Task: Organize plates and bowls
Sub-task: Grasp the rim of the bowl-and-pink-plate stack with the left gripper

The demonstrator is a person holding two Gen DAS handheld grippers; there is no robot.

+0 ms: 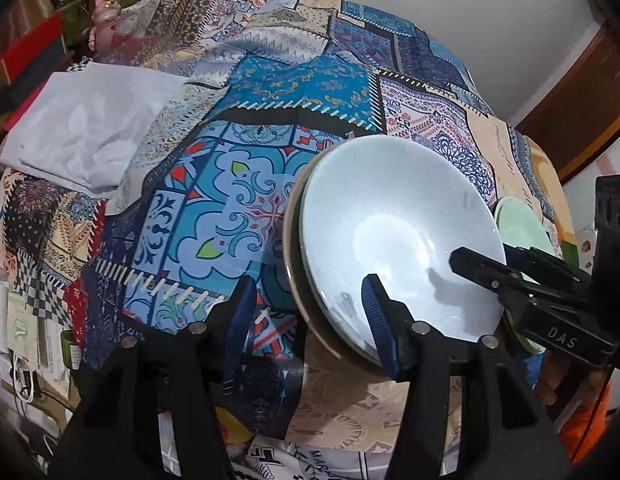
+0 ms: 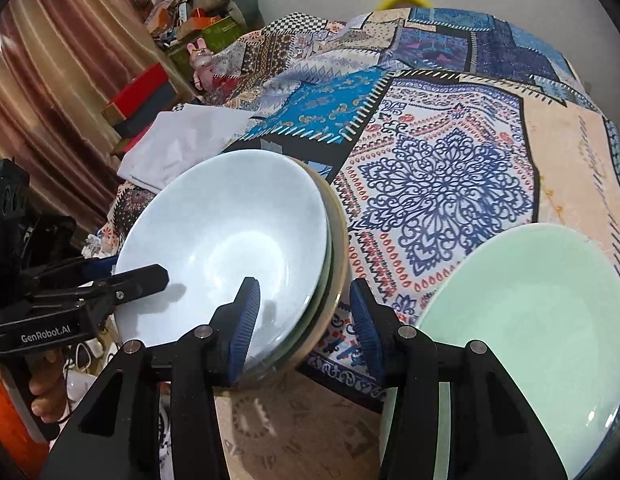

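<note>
Open right gripper [image 2: 304,320] fingers are seen straddling the stacked pale blue bowl [image 2: 226,240] rim at lower centre; left gripper [image 1: 308,316] is likewise spread, gripping nothing.

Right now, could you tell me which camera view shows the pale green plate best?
The right wrist view: the pale green plate fills its lower right, face open. The left wrist view shows only a sliver behind the blue-grey bowl.
</note>
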